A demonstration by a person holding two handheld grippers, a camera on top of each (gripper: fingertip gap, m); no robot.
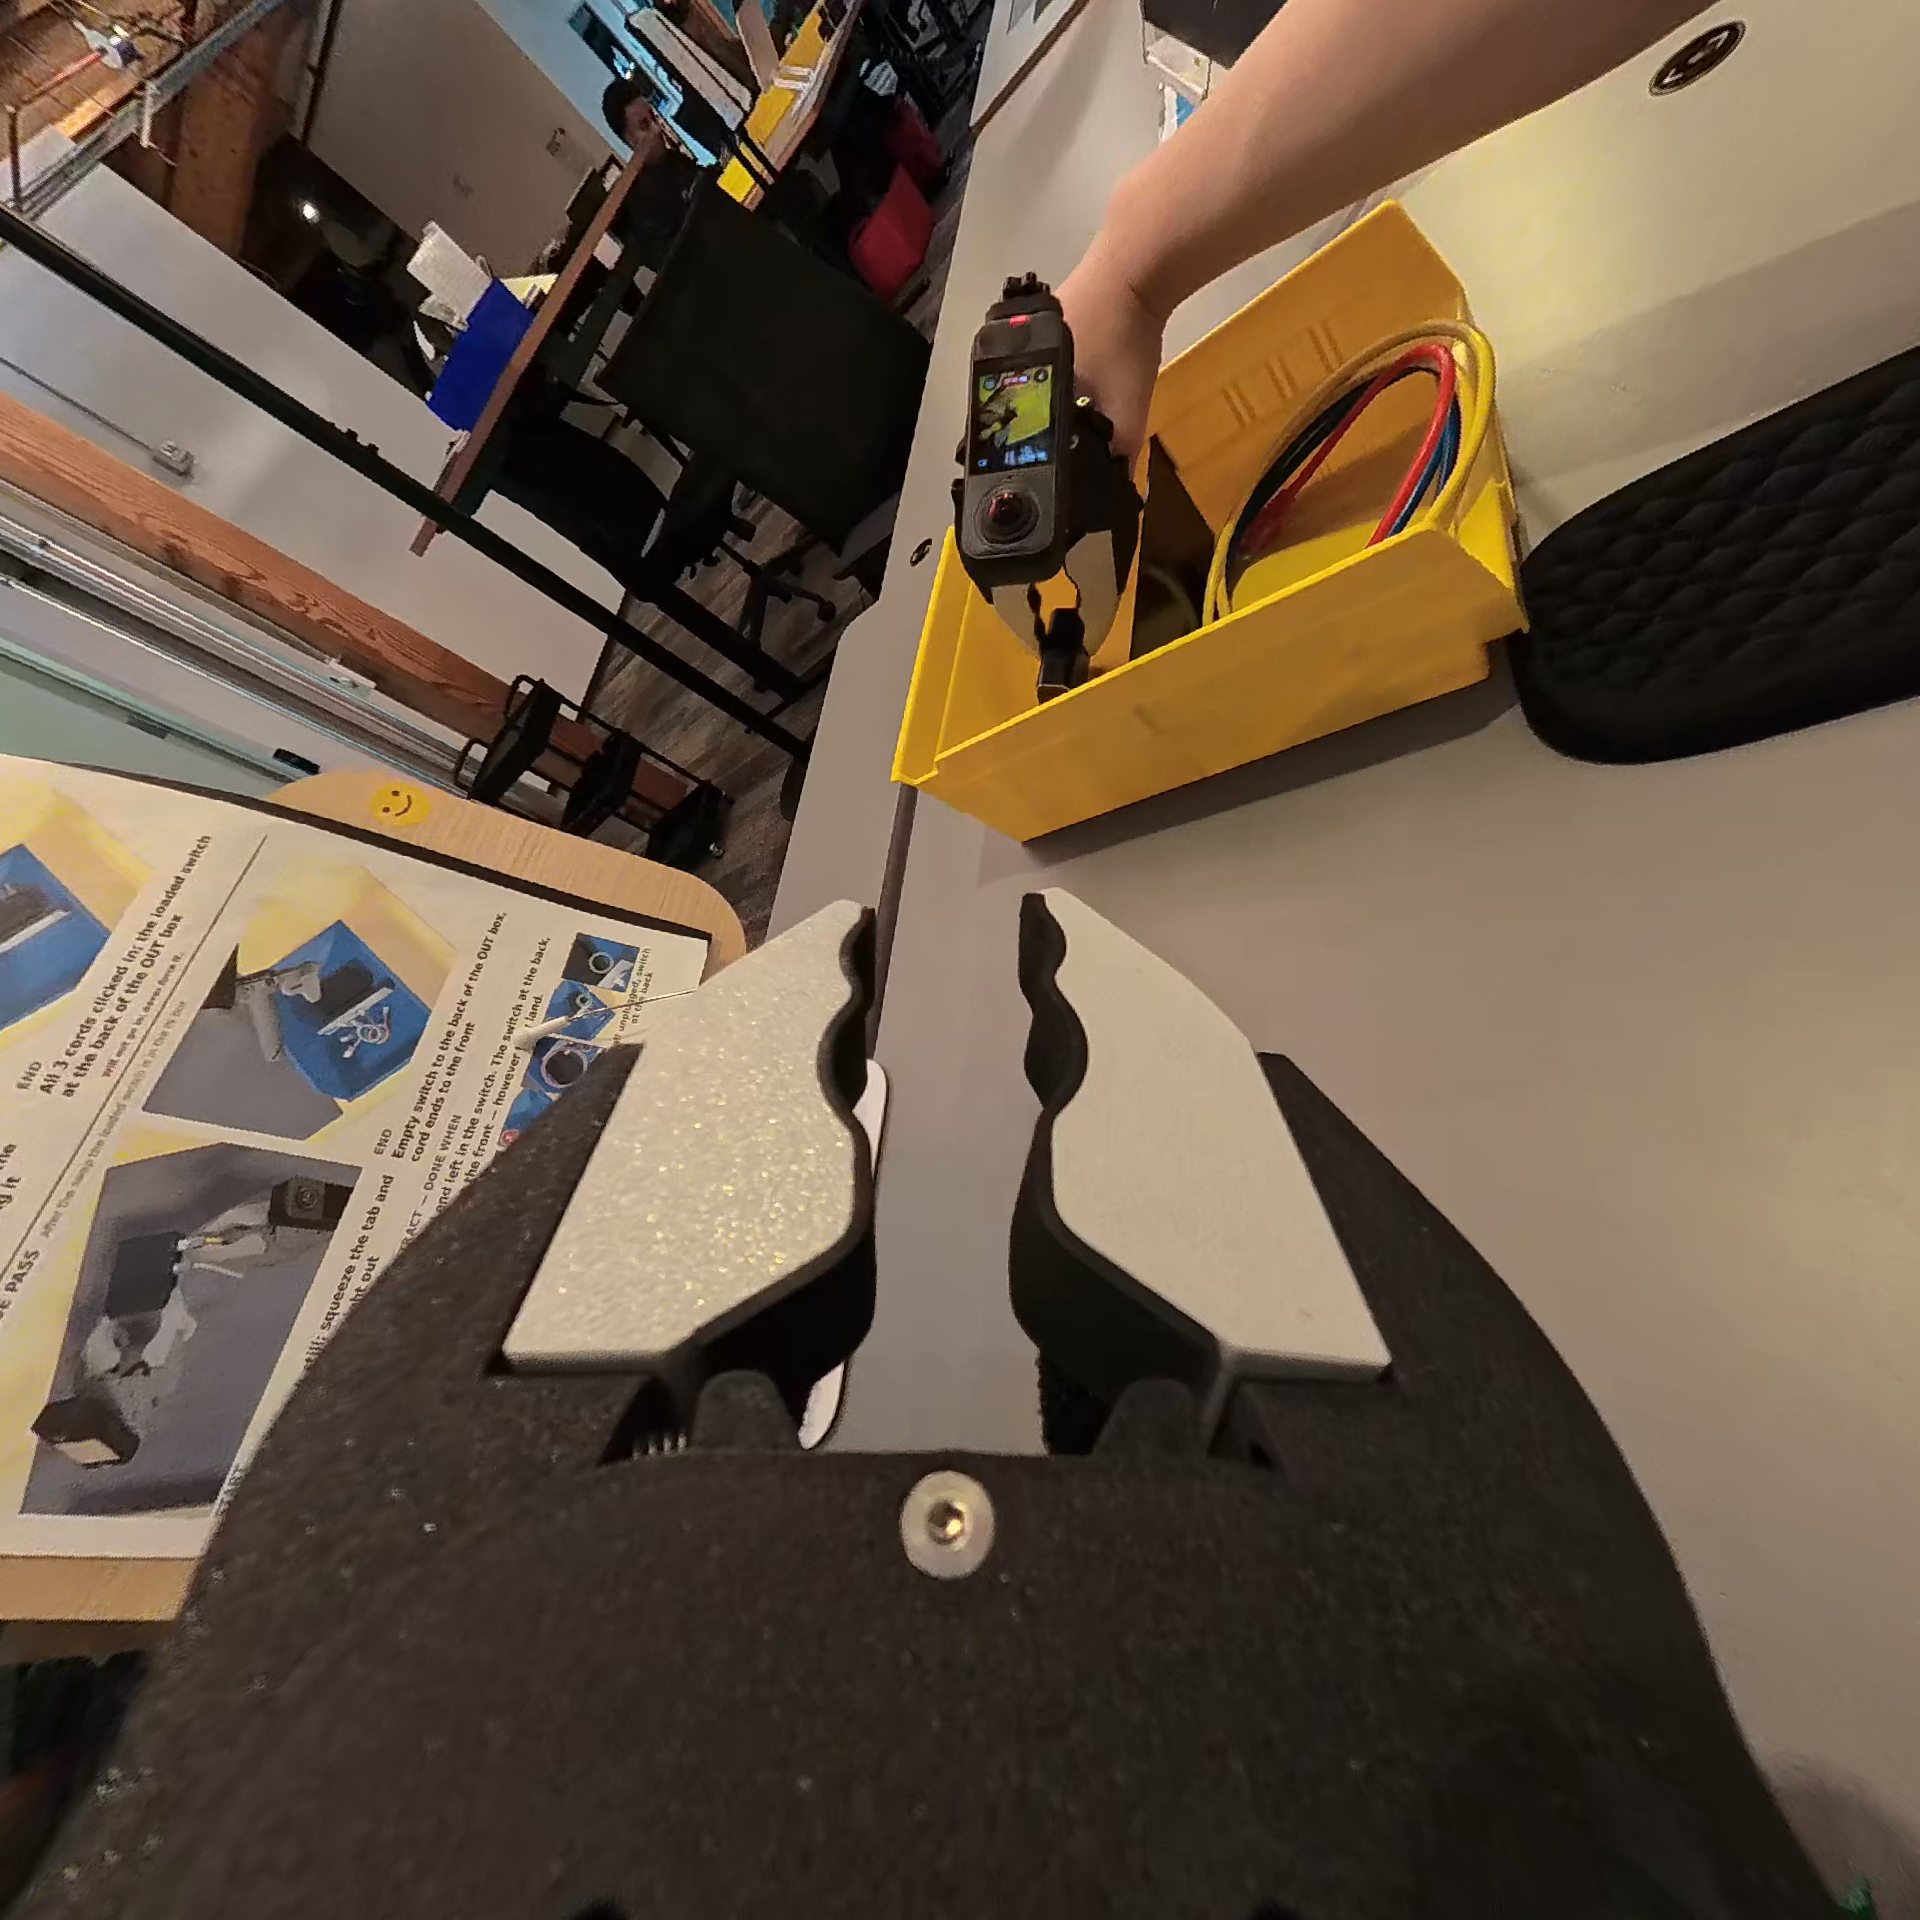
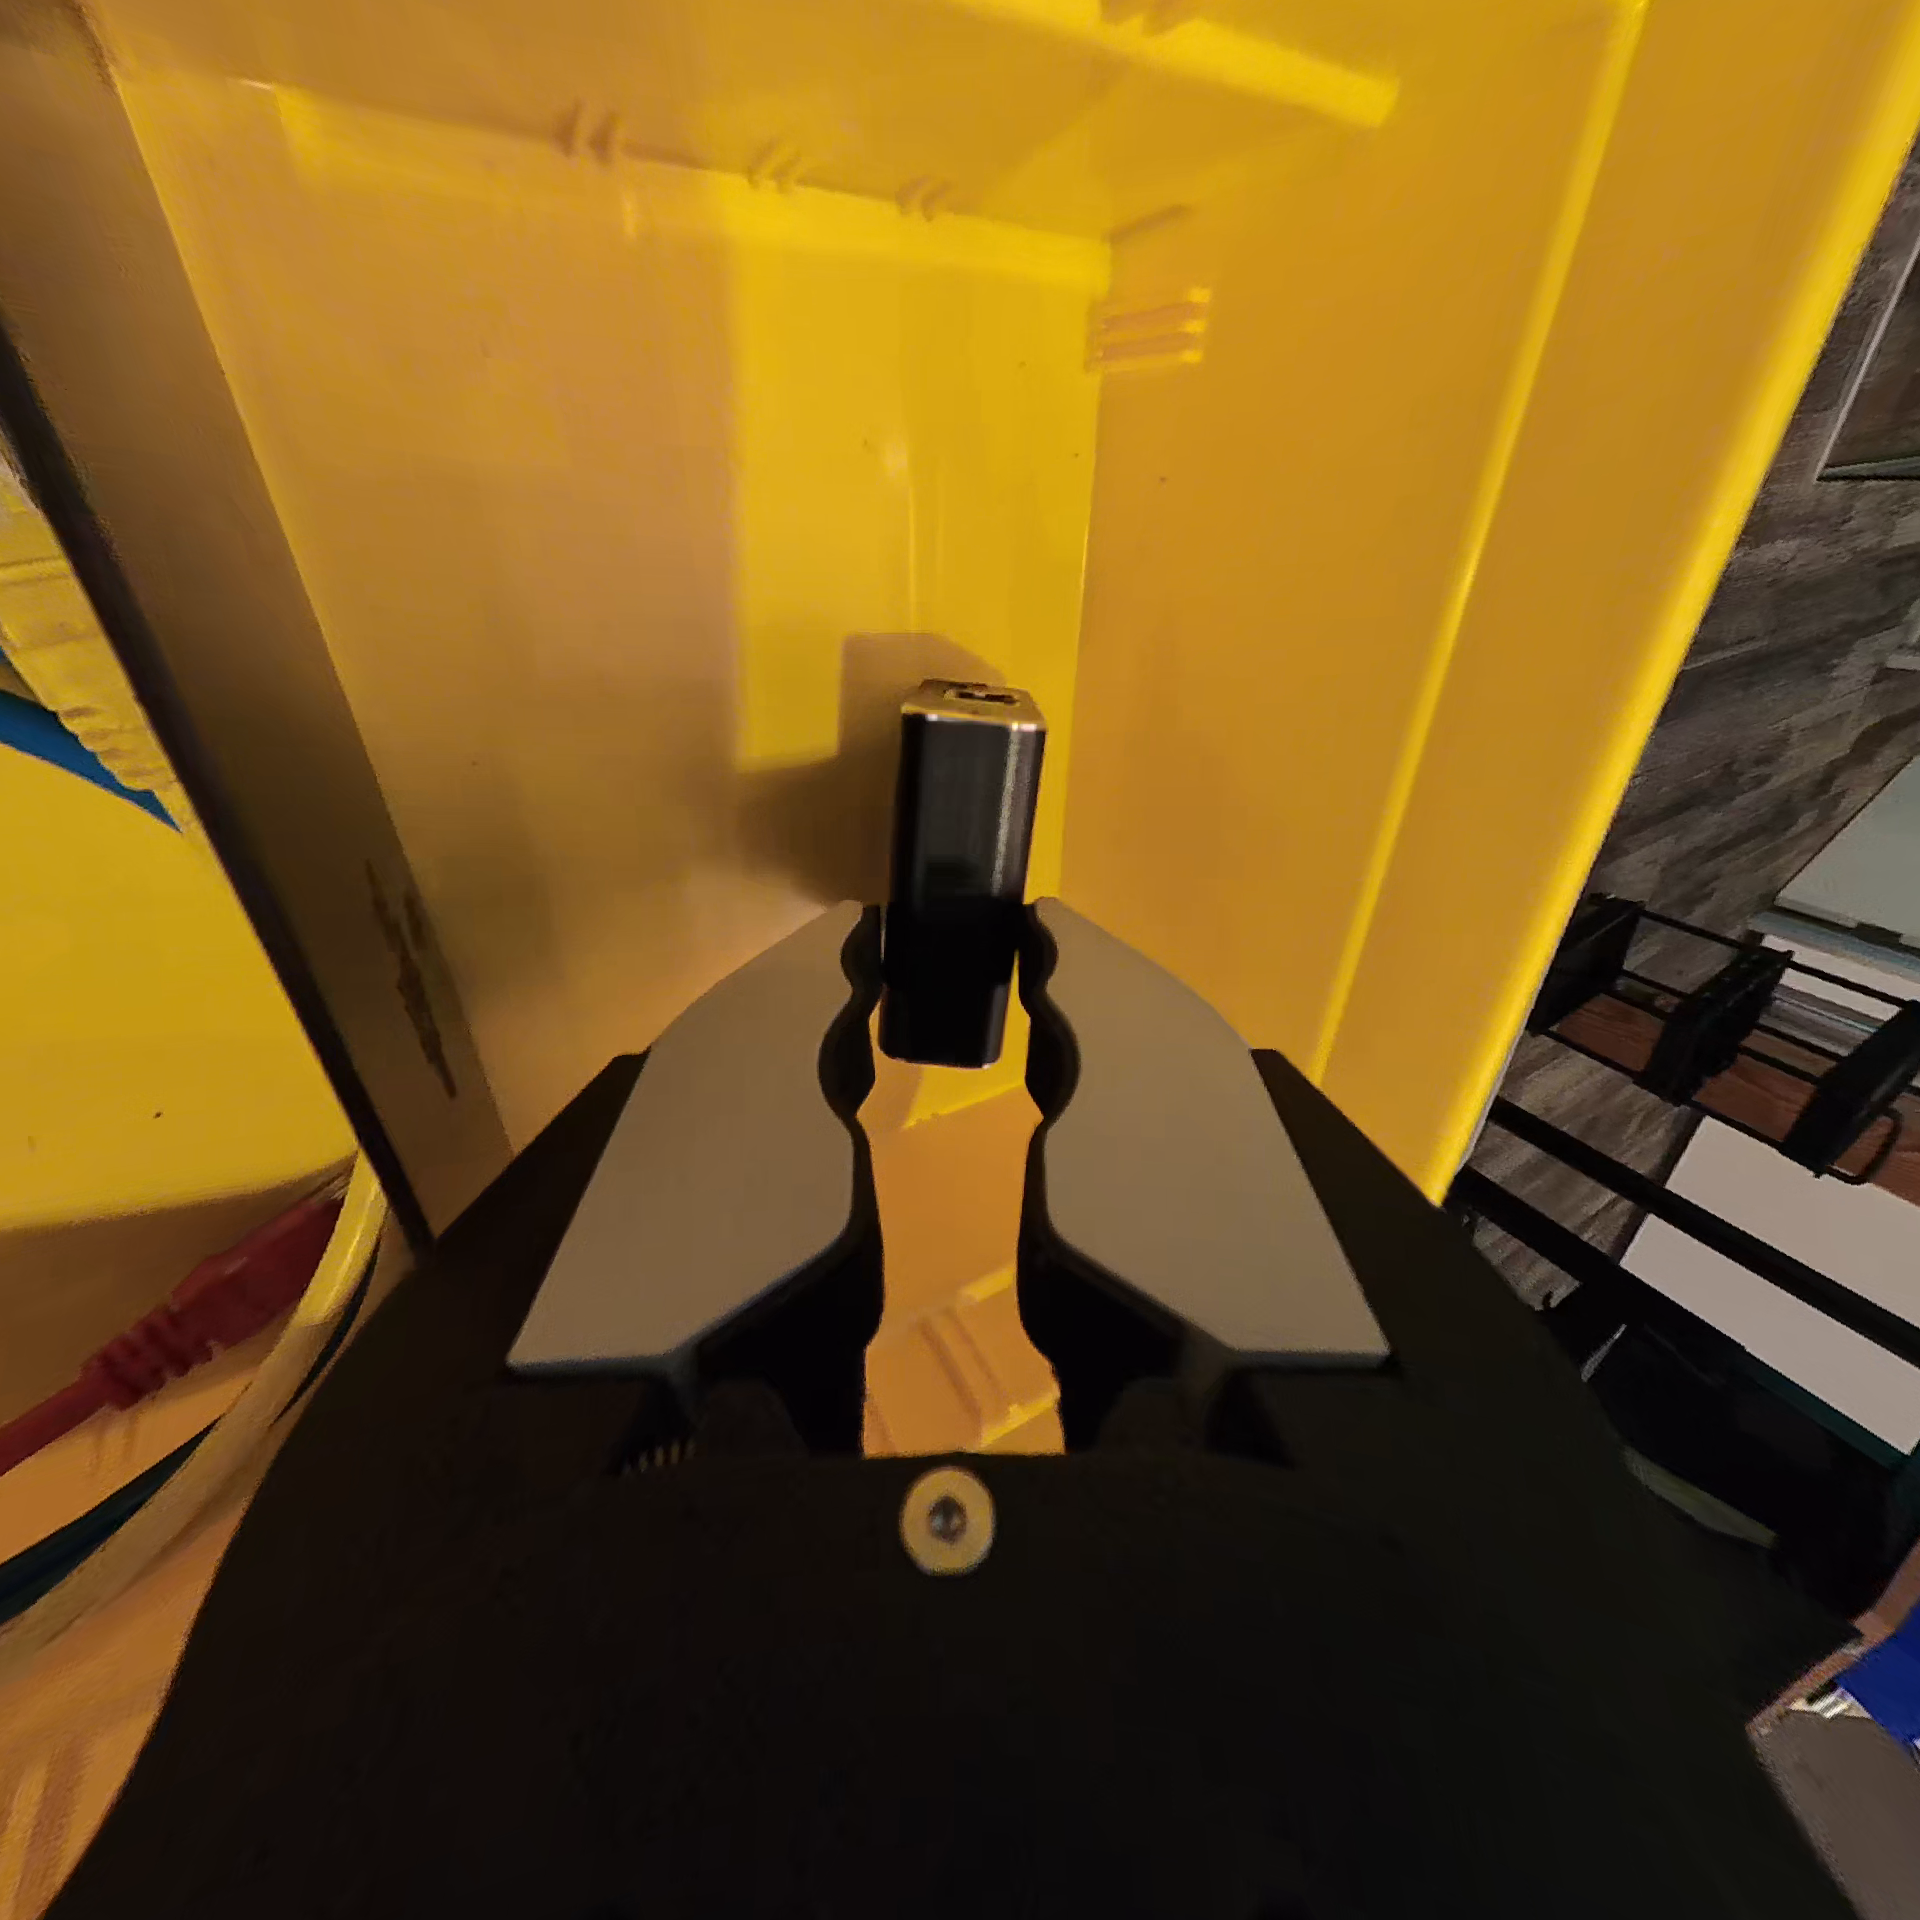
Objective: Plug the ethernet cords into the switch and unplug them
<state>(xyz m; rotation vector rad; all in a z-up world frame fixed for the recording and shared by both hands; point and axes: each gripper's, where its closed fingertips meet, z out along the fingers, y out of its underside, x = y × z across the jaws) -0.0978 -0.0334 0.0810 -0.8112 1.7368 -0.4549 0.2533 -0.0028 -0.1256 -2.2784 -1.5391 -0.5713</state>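
Inside yellow bin, right gripper clamps black switch; left gripper agape over grey table

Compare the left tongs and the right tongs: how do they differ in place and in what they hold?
The right tongs reach inside the yellow bin and clamp a black switch; the left tongs hover over the grey table, open, holding nothing. Both have grey fingers with wavy black pads.

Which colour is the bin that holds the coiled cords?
Yellow bin, clearest in the left wrist view.
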